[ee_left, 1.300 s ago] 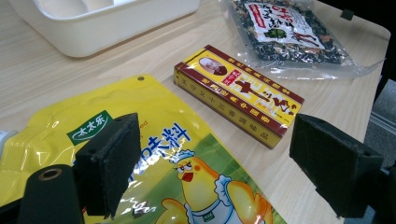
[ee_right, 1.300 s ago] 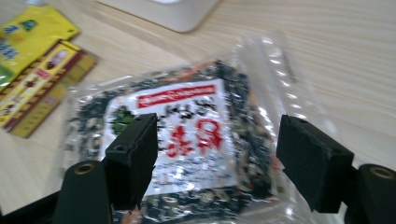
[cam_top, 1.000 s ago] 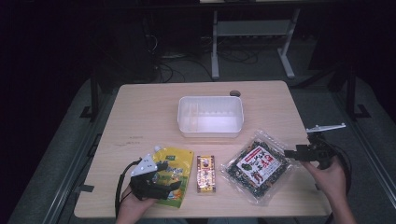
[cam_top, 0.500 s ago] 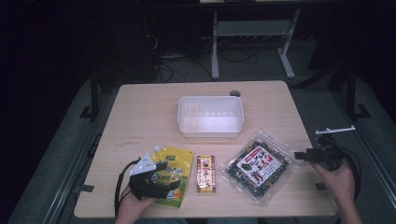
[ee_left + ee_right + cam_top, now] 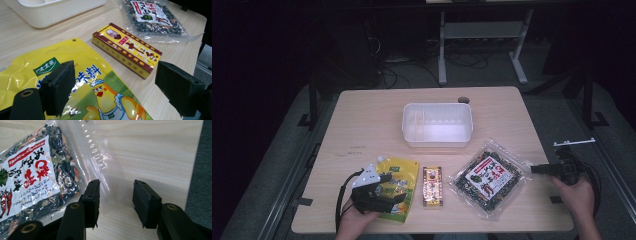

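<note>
A clear bag of dark dried food with a red and white label [image 5: 489, 176] [image 5: 32, 177] [image 5: 152, 17] lies flat at the front right of the table. My right gripper [image 5: 534, 169] [image 5: 116, 195] sits low at the bag's right edge. Its jaws have just been closing and still stand apart, with the bag's empty clear edge between them and no pad pressing on it. My left gripper [image 5: 396, 187] [image 5: 117, 85] hovers open just above a yellow pouch with a chick drawing [image 5: 402, 172] [image 5: 82, 70].
A yellow and dark red flat box [image 5: 432, 186] [image 5: 127, 48] lies between the pouch and the bag. A white open tub [image 5: 437, 125] [image 5: 50, 12] stands mid-table behind them. The table's right edge [image 5: 557, 200] is close to my right hand, with dark floor beyond.
My right gripper has come down a little toward the table at the bag's right edge, and its jaws have narrowed. My left gripper has not moved.
</note>
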Action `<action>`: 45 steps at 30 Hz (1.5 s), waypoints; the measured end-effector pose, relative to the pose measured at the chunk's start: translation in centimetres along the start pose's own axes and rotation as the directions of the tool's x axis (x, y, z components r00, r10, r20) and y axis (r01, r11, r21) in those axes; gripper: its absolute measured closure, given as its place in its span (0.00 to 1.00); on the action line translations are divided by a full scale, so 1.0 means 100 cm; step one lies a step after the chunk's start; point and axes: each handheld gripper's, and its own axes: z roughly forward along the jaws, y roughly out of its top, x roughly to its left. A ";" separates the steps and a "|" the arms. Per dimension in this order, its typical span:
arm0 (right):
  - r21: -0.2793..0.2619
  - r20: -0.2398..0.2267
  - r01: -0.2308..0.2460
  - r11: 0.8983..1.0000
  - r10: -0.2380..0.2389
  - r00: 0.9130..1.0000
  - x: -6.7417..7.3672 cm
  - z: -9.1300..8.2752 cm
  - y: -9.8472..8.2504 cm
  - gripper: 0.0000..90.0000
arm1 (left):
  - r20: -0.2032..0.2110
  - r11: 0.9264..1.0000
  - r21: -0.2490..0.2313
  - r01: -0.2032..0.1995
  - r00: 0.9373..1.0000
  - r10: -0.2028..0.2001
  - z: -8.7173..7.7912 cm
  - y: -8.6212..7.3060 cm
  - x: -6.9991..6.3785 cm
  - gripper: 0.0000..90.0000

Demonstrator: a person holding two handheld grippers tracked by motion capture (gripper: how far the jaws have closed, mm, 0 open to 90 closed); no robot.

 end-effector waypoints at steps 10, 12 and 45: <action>0.003 -0.021 0.030 1.000 -0.030 0.999 0.002 0.002 0.000 0.91 | 0.016 1.000 0.010 0.004 1.000 -0.004 0.007 0.003 -0.001 0.18; -0.008 -0.032 0.035 0.999 -0.035 0.999 0.001 -0.001 0.000 0.96 | 0.021 1.000 0.013 0.005 1.000 -0.005 0.008 0.004 -0.001 0.18; -0.186 -0.002 0.261 0.947 -0.266 0.964 0.068 -0.078 0.017 1.00 | 0.222 0.992 0.113 -0.048 0.975 0.022 0.106 0.074 -0.020 0.18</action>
